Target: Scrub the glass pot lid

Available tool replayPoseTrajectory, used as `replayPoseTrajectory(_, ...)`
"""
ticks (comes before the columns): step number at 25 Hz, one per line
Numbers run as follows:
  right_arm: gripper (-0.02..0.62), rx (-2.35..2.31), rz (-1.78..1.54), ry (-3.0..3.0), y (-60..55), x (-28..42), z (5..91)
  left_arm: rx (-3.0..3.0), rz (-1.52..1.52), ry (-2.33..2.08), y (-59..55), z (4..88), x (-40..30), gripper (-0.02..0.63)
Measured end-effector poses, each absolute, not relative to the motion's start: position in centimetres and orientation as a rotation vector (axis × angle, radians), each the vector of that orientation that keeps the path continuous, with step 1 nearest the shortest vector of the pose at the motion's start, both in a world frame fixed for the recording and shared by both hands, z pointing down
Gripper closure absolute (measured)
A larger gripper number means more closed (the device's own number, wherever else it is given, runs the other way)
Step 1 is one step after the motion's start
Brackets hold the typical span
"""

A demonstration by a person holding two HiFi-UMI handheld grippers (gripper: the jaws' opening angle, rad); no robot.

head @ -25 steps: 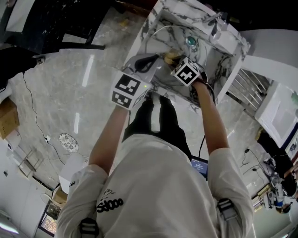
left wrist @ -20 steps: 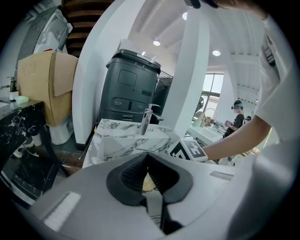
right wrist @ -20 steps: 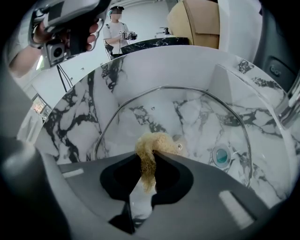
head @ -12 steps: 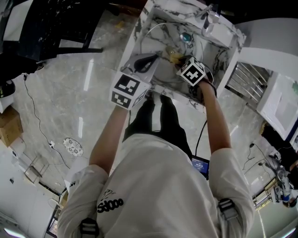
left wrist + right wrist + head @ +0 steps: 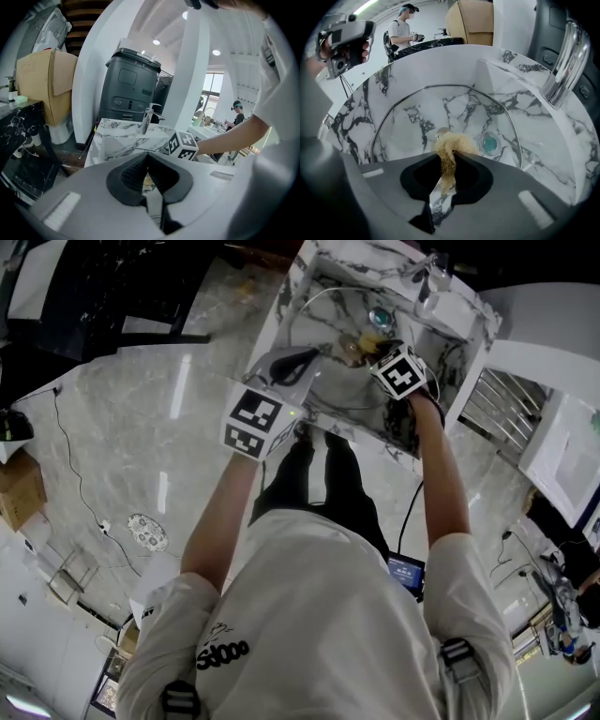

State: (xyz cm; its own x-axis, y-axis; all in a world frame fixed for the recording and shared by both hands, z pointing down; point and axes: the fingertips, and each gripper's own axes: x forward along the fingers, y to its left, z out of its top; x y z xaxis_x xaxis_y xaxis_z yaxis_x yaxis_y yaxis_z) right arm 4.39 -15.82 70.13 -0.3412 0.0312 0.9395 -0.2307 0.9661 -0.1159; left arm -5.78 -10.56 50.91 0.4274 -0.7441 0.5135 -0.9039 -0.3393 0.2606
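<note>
Nothing steadies the round metal-rimmed glass pot lid point(image 5: 431, 108) lying mid-frame in the white marble-veined sink point(image 5: 525, 84), the left gripper point(image 5: 148, 161) with jaws together, seemingly empty, so it may skid under the tan fibrous scrubber point(image 5: 449, 146) pinched by the right gripper point(image 5: 449, 158)

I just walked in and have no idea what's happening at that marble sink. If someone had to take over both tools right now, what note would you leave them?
Left tool: jaws shut, apparently on the rim of the glass lid, steadying it inside the marble sink.
Right tool: jaws shut on a tan scrubber, whose tuft meets the lid near its centre.
Done: lid gripped, scrubber on the glass. How much has been cleaned can't be told.
Left: work the scrubber over the rest of the glass and along the rim.
</note>
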Motion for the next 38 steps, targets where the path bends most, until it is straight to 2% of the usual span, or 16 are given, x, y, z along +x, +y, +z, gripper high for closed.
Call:
replayPoseTrajectory(8,0.541,0.212,0.29,-1.862,-17.7,2.8,70.7,2.166,0.395,-1.43,-10.9,50.2,-7.1,0.595)
replayPoseTrajectory(17,0.54,0.185,0.309,-1.934,-17.0,-2.1,70.3,2.128,0.388,-1.474,-9.2,50.1,-8.6,0.595)
replayPoseTrajectory(25,0.54,-0.016,0.279,-1.921,-11.1,-5.3,69.9,2.126,0.384,-1.479,-8.1,49.9,-9.4,0.595)
replayPoseTrajectory(31,0.538,-0.215,0.265,-1.861,-6.6,-4.7,69.0,2.133,0.362,-1.482,-7.6,49.5,-9.5,0.595)
replayPoseTrajectory(38,0.538,-0.355,0.258,-1.708,-3.7,-0.9,68.8,2.138,0.345,-1.488,-7.0,49.1,-9.9,0.595)
